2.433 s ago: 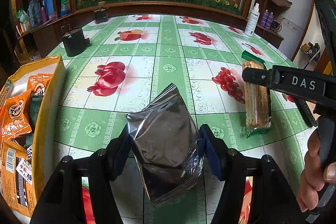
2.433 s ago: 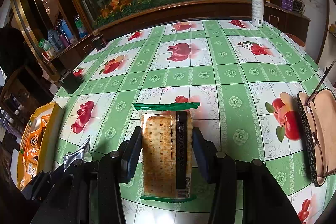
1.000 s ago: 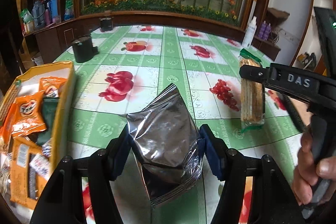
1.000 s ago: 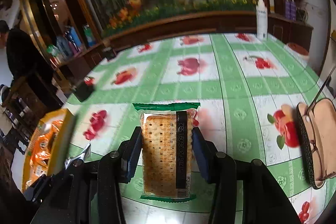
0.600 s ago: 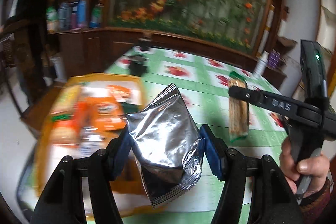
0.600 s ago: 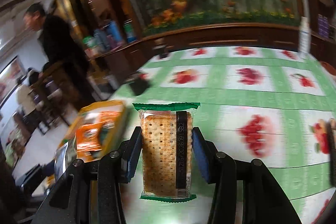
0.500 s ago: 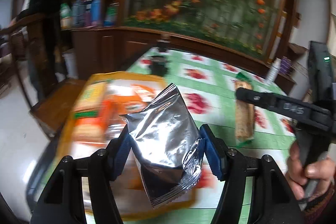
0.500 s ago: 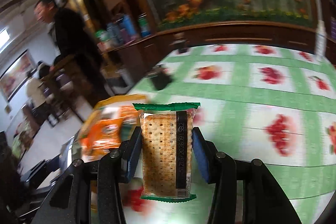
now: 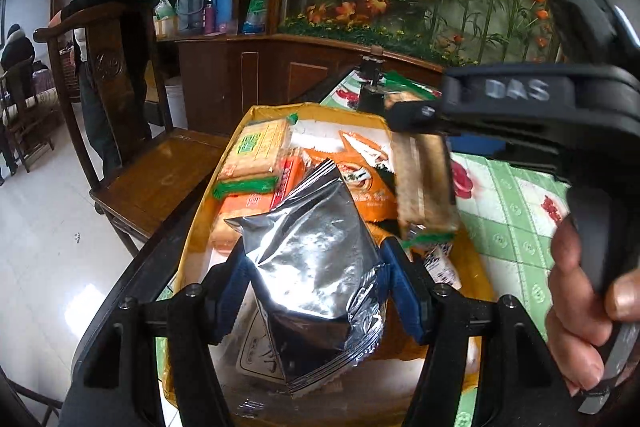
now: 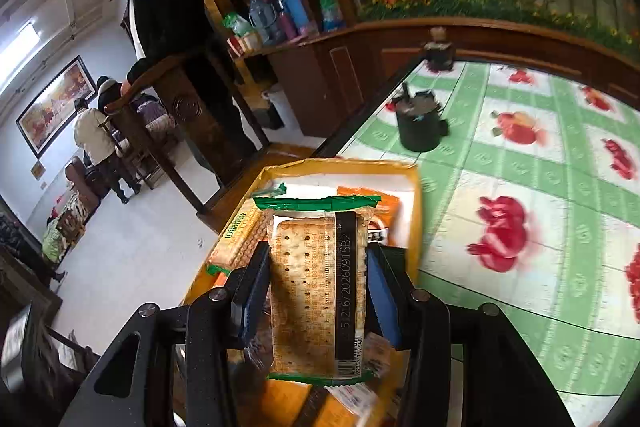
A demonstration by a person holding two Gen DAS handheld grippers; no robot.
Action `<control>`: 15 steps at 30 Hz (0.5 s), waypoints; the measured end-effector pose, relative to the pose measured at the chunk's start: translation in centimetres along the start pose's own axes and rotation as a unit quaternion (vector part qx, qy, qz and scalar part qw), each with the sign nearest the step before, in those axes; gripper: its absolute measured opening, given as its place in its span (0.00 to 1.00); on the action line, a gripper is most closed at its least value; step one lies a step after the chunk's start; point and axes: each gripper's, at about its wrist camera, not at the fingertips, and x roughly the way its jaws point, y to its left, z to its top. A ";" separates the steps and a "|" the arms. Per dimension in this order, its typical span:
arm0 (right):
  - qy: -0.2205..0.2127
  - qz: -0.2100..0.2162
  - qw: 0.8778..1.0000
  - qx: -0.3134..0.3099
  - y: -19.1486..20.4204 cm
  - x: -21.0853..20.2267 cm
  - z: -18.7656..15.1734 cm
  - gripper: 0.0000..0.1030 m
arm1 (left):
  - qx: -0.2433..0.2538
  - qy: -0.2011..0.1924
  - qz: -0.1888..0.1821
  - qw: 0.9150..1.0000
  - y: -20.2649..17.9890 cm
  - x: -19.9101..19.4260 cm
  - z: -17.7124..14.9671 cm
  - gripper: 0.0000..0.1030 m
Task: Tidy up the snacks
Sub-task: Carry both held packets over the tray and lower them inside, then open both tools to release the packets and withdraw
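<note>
Now both snacks over yellow box (image 9: 192, 227), lower centre of frame.
Left hand-held gripper (image 9: 316, 291) clamps silver foil packet (image 9: 316, 251); right hand-held gripper (image 10: 316, 291) clamps cracker pack (image 10: 316, 291); green counter (image 10: 540, 227) right.

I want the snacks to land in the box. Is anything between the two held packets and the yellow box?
Nothing visible blocks them. The silver packet in the left gripper and the cracker packet in the right gripper hang over the open yellow box. Only other snacks lie inside it.
</note>
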 end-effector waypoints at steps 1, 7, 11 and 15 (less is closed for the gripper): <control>0.003 -0.001 1.000 -0.001 0.1 0.5 0.0 0.50 | 0.001 0.002 -0.001 1.000 0.1 0.3 -0.1 0.62; 0.029 -0.009 1.000 -0.009 0.2 3.3 -0.4 0.50 | 0.003 0.006 0.007 1.000 0.3 1.0 -0.5 0.62; 0.046 -0.013 0.999 -0.014 0.3 4.8 -1.0 0.50 | 0.007 0.008 0.007 1.000 0.3 1.0 -0.7 0.62; 0.054 -0.003 0.999 -0.006 -0.1 5.1 -1.1 0.50 | 0.008 0.022 0.005 1.000 0.4 1.5 -0.9 0.62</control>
